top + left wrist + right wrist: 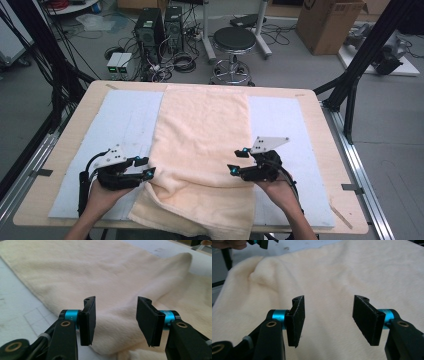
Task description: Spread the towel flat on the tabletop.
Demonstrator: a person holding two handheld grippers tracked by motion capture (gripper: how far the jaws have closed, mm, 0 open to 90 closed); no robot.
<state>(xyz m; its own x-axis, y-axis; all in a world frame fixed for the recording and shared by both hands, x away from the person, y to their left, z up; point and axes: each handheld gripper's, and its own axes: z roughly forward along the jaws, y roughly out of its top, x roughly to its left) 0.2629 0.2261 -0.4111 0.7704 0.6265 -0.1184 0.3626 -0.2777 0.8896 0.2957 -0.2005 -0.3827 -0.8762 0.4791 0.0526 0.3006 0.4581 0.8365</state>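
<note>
- Towel (202,145): cream terry, soft nap, long rectangle laid down the middle of the table (310,102); near end rumpled and folded over, hanging past the front edge.
- Under it: white sheet (125,120), flat and matte, on a pale wood top with rounded corners.
- Left gripper (148,167): released, jaws apart at the towel's left edge, nothing between the ribbed black pads (90,320).
- Right gripper (236,162): released too, over the towel's right side, gap empty.
- Towel's front hem cut off by the frame; forearms partly out of shot.
- No readable writing or labels.
</note>
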